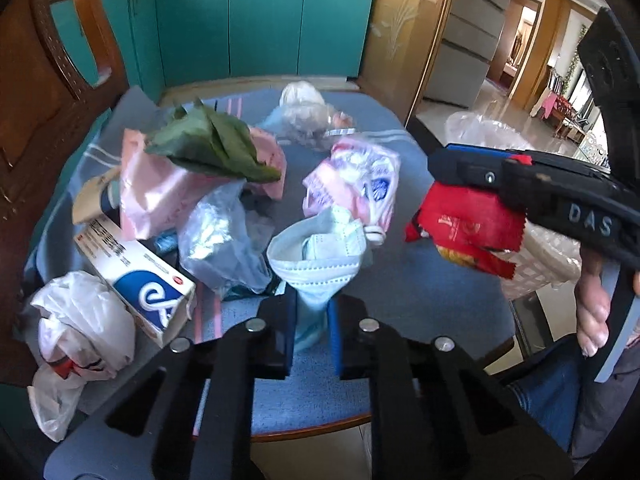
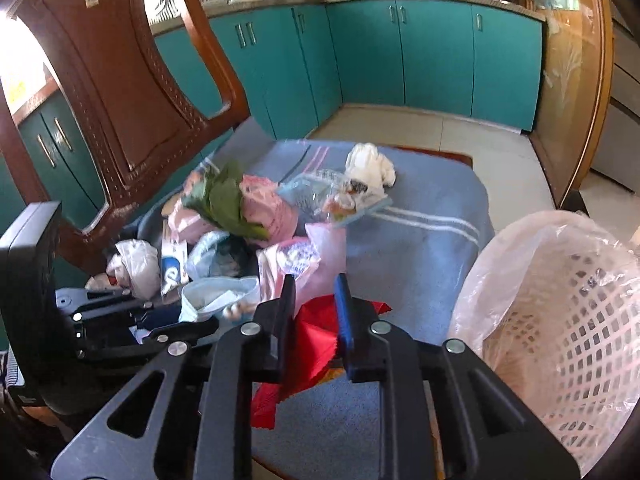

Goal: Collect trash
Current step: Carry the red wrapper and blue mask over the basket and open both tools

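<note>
A chair seat (image 1: 400, 264) covered with a blue striped cloth holds a heap of trash. The left gripper (image 1: 312, 320) has its fingers pinched narrow on the lower end of a pale blue face mask (image 1: 320, 256), which fans out above the pads at the near edge of the pile. The right gripper (image 2: 314, 320) is clamped on a red wrapper (image 2: 308, 344); in the left wrist view the wrapper hangs from its fingertips above the right side of the seat, clear of the cloth. Just right of the seat stands a white lattice basket (image 2: 580, 340) lined with a clear plastic bag (image 2: 520, 248). Still lying on the cloth are a white and blue carton (image 1: 140, 280) at the left, a crumpled white bag (image 1: 80, 320) beside it, a pink bag (image 1: 160, 196) with green leaves (image 1: 212, 148) on top, a grey plastic bag (image 1: 224, 240) in the middle, a pink and white printed packet (image 1: 356, 184) just behind the mask, and a clear bag with white paper (image 1: 304, 116) at the far side. Teal cabinets (image 1: 260, 24) line the wall behind, and the wooden chair back (image 2: 120, 80) rises at the left.
</note>
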